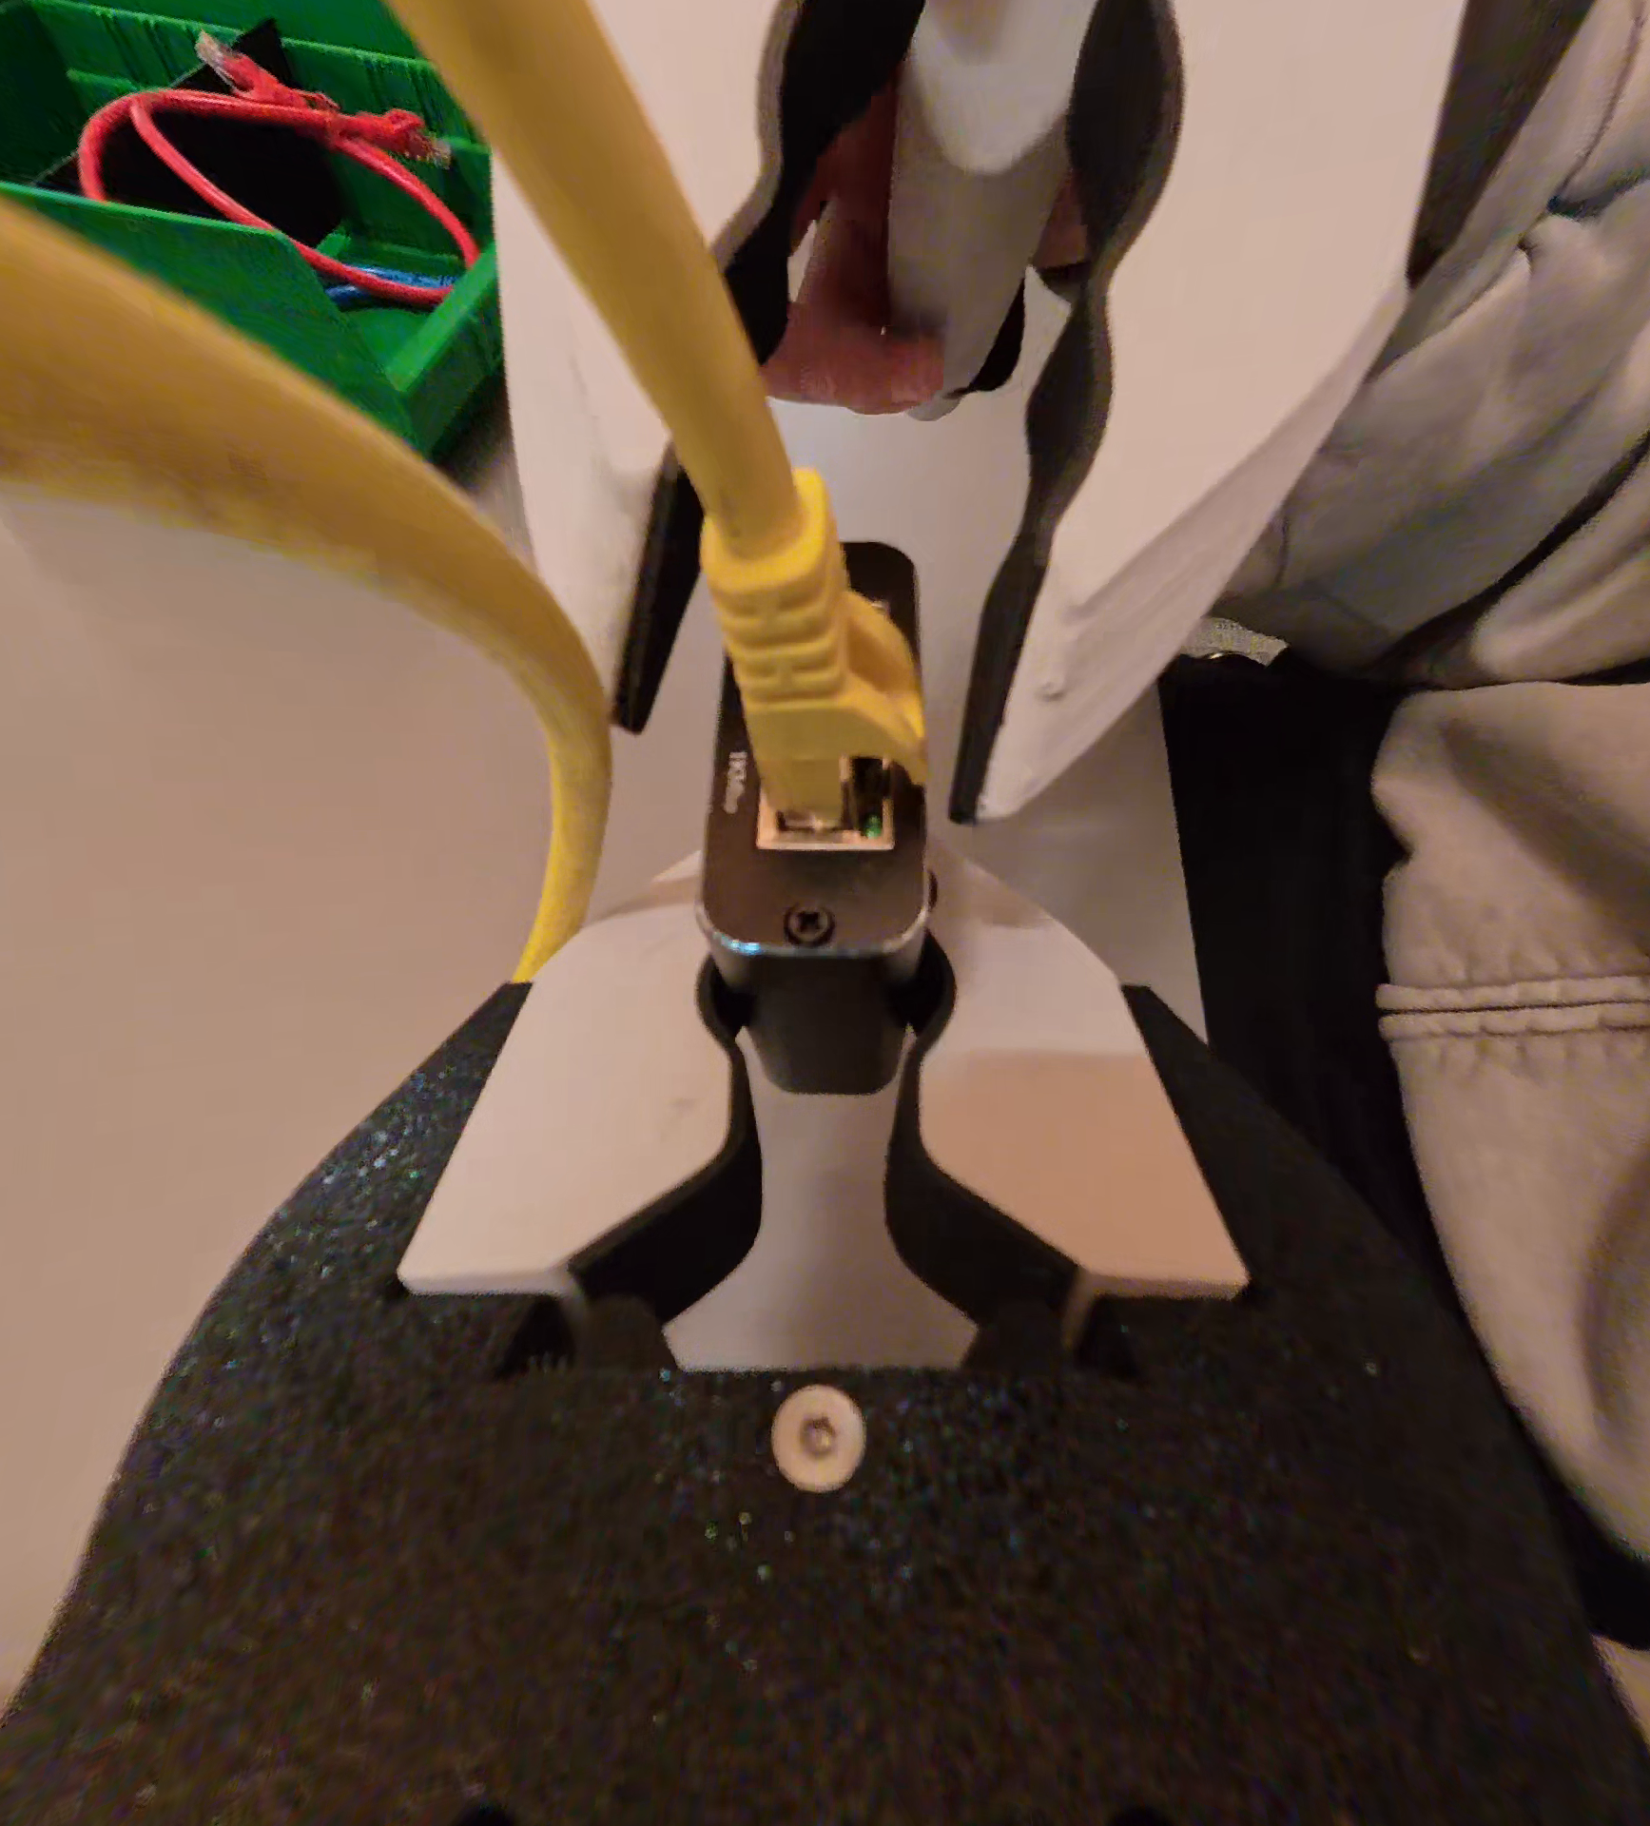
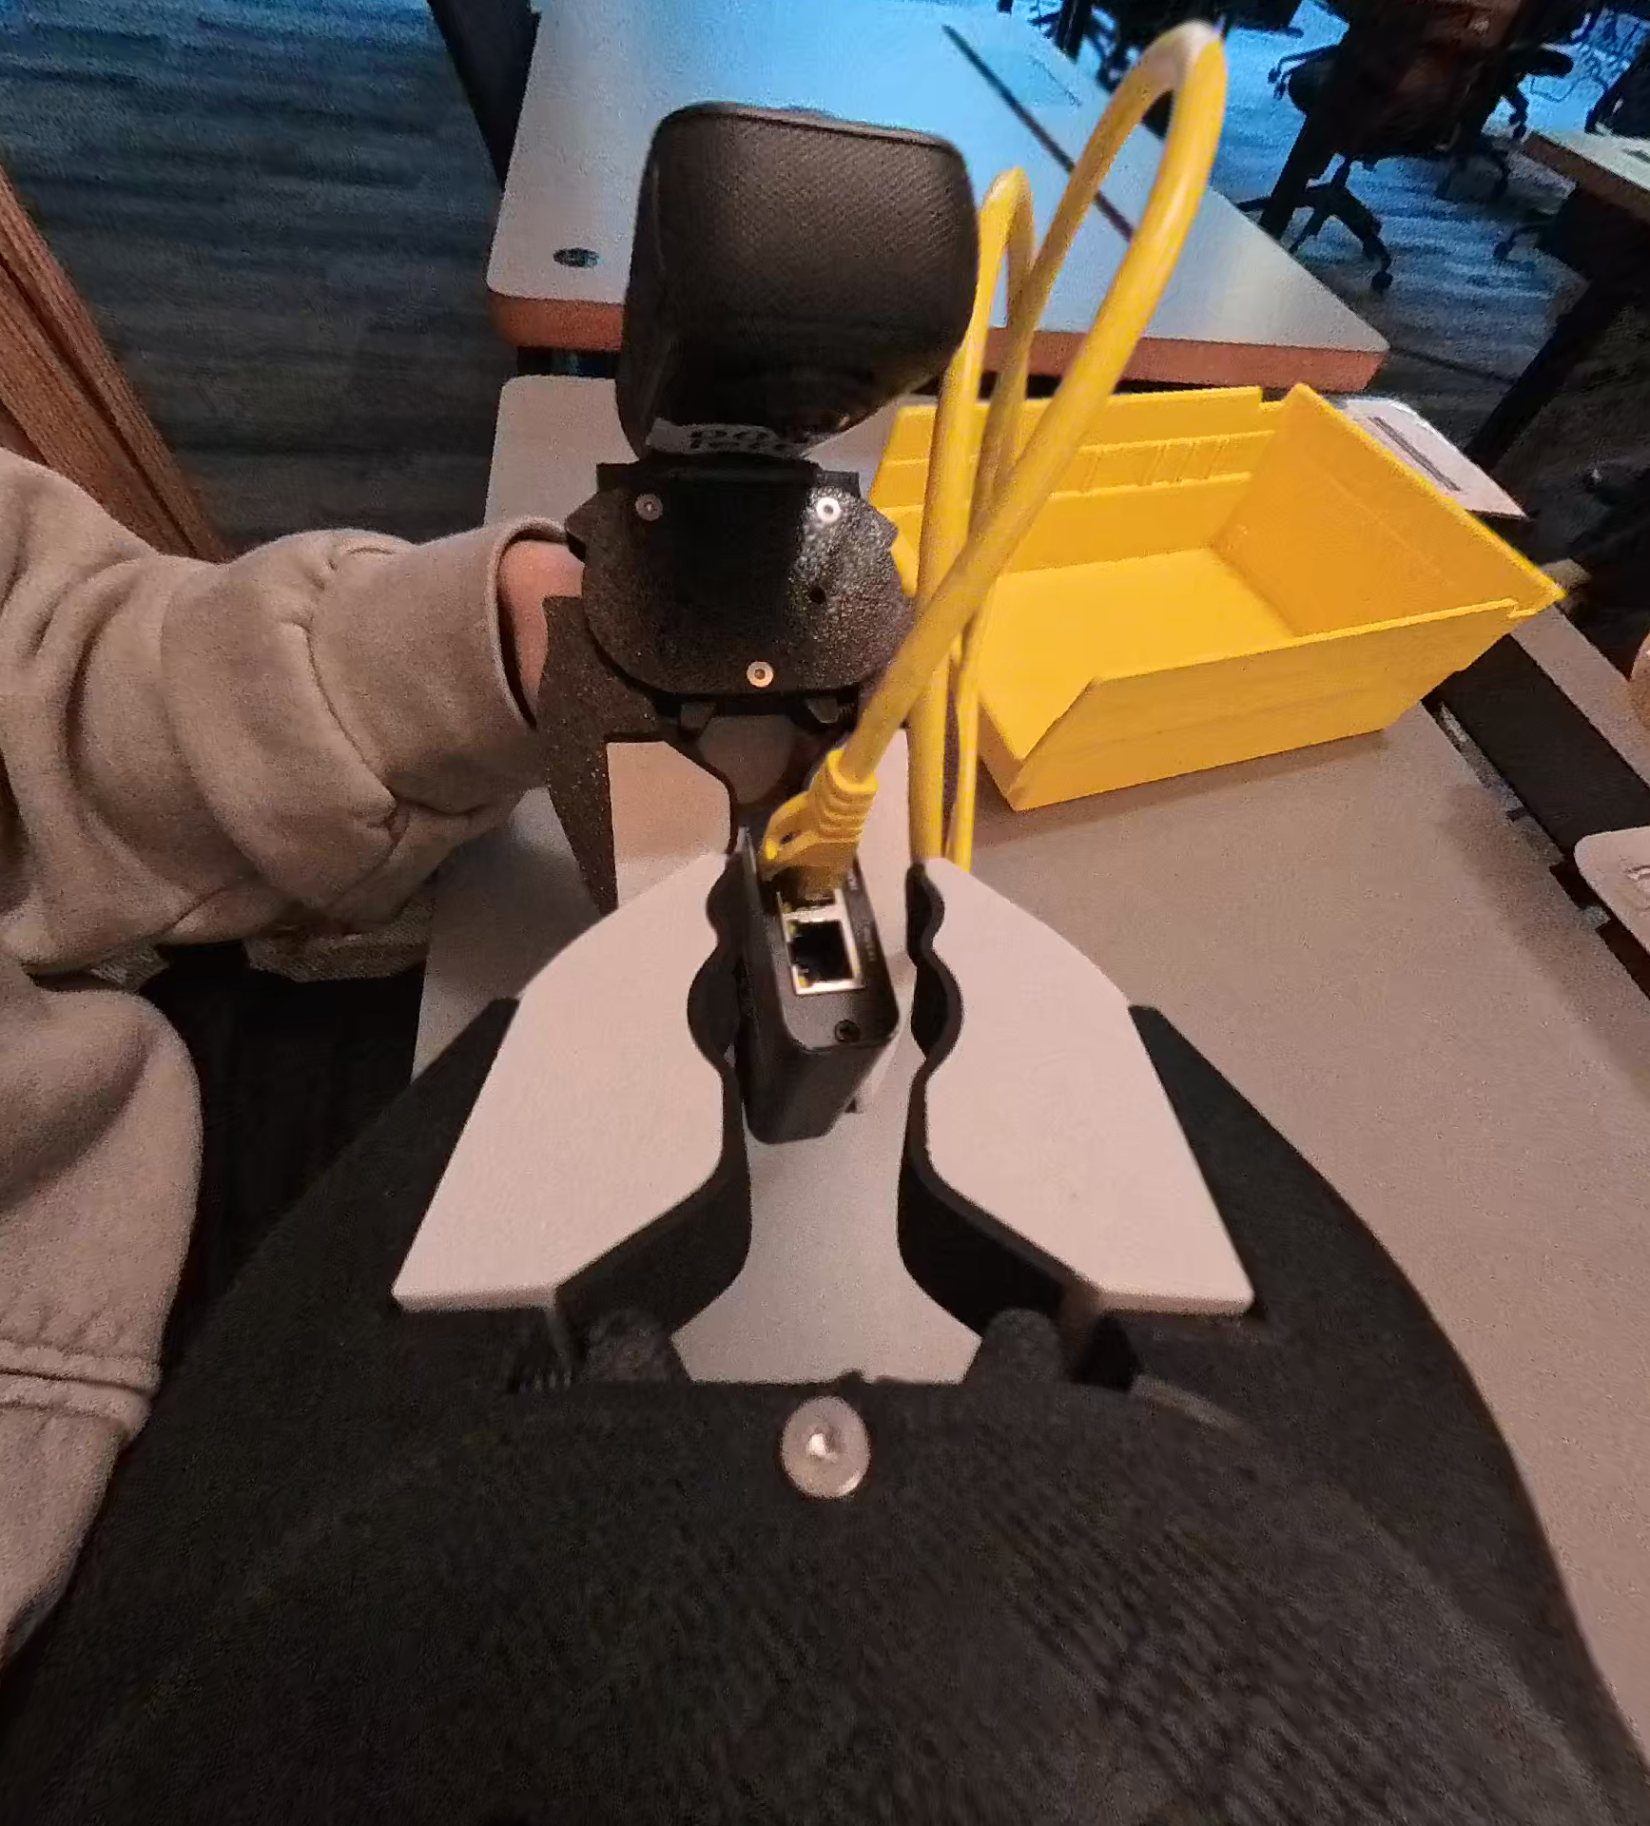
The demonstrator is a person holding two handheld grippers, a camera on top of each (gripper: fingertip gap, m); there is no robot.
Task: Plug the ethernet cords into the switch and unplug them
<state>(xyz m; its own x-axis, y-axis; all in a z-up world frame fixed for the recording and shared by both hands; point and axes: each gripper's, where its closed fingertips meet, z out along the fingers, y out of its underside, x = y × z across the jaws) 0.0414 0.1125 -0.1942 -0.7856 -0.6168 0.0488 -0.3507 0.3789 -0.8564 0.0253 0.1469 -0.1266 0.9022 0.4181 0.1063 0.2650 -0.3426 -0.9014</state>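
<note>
A small black switch [image 1: 816, 1037] is held above the table [image 2: 1295, 1037]. My left gripper [image 1: 821, 949] is shut on its near end. A yellow ethernet plug [image 1: 791, 642] sits in one port beside a green light. Its yellow cable [image 1: 603, 198] loops up and drops past my left finger, the other end hidden. In the right wrist view my right gripper [image 2: 816, 988] straddles the opposite end of the switch [image 2: 801, 1077], jaws slightly apart, with a gap on the right. The plug [image 2: 830, 800] fills the far port and the near port [image 2: 823, 956] is empty. The left gripper's black body [image 2: 742, 593] faces me.
A green bin [image 1: 238, 287] at the upper left holds a red cable [image 1: 386, 128] and a blue one. An empty yellow bin [image 2: 1245, 613] stands on the table behind the switch. A person's grey sleeve [image 2: 208, 692] is at the left. Other tables and chairs stand behind. My right fingertips sit around 7 cm from my left ones.
</note>
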